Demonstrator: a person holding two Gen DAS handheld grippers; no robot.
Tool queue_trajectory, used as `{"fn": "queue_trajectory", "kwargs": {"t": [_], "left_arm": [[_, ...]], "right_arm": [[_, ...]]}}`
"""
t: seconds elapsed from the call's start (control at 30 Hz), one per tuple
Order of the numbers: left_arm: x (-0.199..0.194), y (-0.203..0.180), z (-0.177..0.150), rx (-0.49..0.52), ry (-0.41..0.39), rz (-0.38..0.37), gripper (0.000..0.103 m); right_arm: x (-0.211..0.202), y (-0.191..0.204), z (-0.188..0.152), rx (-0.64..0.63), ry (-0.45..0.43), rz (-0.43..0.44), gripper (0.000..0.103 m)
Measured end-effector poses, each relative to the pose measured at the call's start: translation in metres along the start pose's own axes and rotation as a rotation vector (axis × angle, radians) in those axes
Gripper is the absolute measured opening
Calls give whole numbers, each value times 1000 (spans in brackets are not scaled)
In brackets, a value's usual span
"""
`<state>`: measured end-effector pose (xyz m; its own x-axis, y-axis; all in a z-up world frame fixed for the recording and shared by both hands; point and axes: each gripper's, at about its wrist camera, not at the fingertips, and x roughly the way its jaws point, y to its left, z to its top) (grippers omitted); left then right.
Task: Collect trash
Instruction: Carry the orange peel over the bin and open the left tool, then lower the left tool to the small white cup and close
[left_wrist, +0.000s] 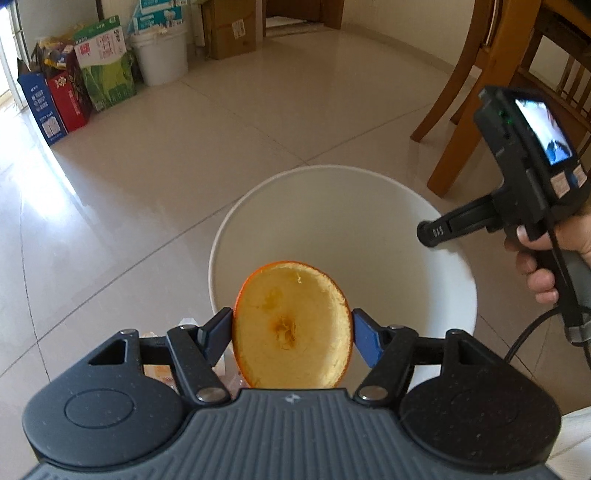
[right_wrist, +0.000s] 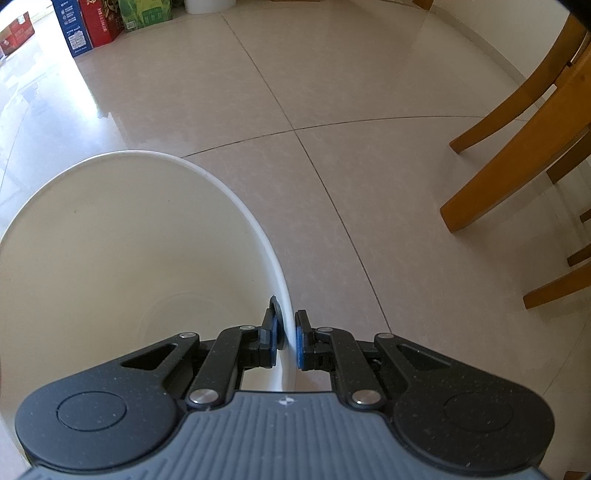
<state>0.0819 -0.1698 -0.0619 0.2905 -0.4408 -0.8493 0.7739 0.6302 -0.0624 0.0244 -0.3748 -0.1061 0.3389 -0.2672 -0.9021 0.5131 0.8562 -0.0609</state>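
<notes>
1. A hollowed orange peel half (left_wrist: 291, 328) sat pinched between the blue pads of the left hand-held gripper (left_wrist: 292, 334), its pale inner side facing the camera, held above the near rim of a white plastic bucket (left_wrist: 332, 221).
2. The bucket stood on the glossy tiled floor (left_wrist: 221, 140); what lay at its bottom could not be made out.
3. The right hand-held gripper (right_wrist: 290, 338) was pressed together on the bucket's rim (right_wrist: 236, 199), one pad inside the wall and one outside.
4. In the left wrist view, a person's hand (left_wrist: 546, 258) gripped the handle of that right device, with its small screen lit.
5. Wooden chair legs (right_wrist: 509, 155) stood to the right of the bucket.
6. Coloured cartons (left_wrist: 74, 88) and a second white pail (left_wrist: 160, 55) lined the far wall.
</notes>
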Motion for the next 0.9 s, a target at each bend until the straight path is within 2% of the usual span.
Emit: {"fn": "queue_trajectory", "kwargs": {"t": [0.1, 0.17, 0.23, 0.53, 0.63, 0.9], "left_arm": [[-1, 2, -2, -2, 10, 10, 73], [-7, 4, -4, -6, -14, 15, 84], [-14, 6, -5, -12, -45, 15, 90], [-36, 17, -15, 15, -129, 23, 96], [-38, 23, -22, 10, -129, 52, 96], [-43, 48, -71, -3, -114, 111, 97]], "right_arm": [[0, 0, -1, 2, 0, 1, 11], [0, 0, -1, 3, -1, 1, 12], [0, 0, -1, 5, 0, 0, 12], [1, -1, -2, 12, 1, -3, 12], [2, -1, -2, 14, 1, -4, 12], [2, 0, -2, 11, -1, -7, 12]]}}
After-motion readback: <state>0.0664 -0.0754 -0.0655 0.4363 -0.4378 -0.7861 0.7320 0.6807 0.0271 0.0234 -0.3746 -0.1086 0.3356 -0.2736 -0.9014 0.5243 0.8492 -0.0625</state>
